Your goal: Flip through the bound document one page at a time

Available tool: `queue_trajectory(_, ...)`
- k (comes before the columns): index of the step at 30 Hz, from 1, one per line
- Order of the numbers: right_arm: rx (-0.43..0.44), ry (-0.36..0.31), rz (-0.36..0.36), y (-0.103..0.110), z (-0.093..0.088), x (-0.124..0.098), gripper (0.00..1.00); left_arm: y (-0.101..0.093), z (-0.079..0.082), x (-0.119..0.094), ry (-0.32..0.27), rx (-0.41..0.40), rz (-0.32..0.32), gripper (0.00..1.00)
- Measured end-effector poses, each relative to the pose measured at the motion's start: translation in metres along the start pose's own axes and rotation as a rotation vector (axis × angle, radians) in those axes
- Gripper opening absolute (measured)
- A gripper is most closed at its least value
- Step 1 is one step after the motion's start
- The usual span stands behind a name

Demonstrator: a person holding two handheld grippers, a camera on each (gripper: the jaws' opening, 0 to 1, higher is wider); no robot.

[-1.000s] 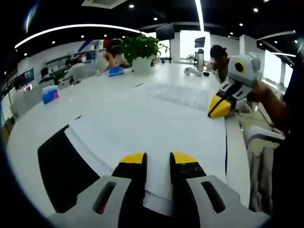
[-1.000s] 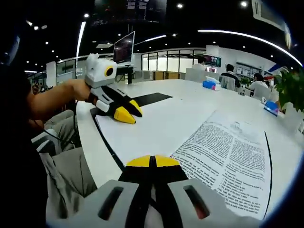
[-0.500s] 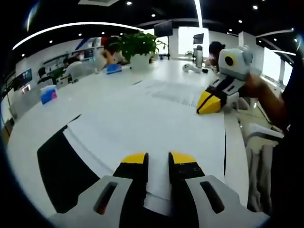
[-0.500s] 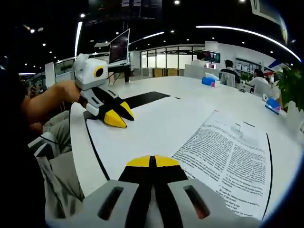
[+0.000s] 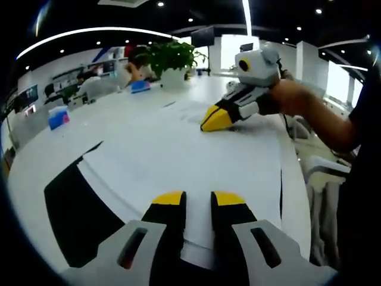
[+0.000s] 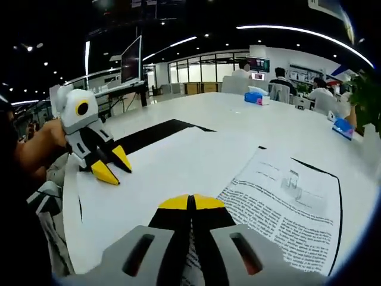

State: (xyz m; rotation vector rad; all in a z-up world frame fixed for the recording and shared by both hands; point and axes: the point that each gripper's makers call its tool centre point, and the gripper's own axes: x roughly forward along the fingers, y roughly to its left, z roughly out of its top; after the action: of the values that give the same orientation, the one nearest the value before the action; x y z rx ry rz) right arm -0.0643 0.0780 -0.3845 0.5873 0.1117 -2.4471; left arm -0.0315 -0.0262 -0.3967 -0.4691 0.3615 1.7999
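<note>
While one bound document (image 6: 196,173) lies open on the white table (image 6: 250,119), two grippers work over it. Its blank page sits left, its printed page (image 6: 286,208) right. Nearest the camera, the right gripper (image 6: 191,202) has jaws pressed together; the left gripper (image 5: 199,198) stands slightly parted on the blank page's near edge. Two blue tissue boxes (image 6: 257,98) sit far off.

white table (image 5: 71,137) | potted plant (image 5: 169,59) | ceiling light strips (image 6: 286,31) | glass partitions (image 6: 202,74)
</note>
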Motion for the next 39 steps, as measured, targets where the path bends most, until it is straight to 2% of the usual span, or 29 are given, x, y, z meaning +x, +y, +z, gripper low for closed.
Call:
queue_trajectory(7,0.024,-0.001,0.016,-0.007,0.008,0.012,0.02,0.000,0.000,-0.001,-0.017,-0.003,0.004,0.20)
queue_trajectory(15,0.019,0.026,-0.029,-0.041,0.021,0.037,0.02,0.001,0.000,0.000,-0.018,-0.005,0.002,0.20)
queue_trajectory(22,0.067,0.049,-0.027,-0.062,0.026,0.055,0.02,0.002,0.000,0.001,-0.041,-0.013,0.004,0.20)
queue_trajectory(33,0.048,0.074,-0.029,-0.080,0.034,0.075,0.02,0.002,0.000,0.002,-0.059,-0.016,0.000,0.19)
queue_trajectory(39,0.040,0.084,-0.074,-0.095,0.040,0.089,0.02,0.001,0.000,0.002,-0.068,-0.012,0.001,0.19)
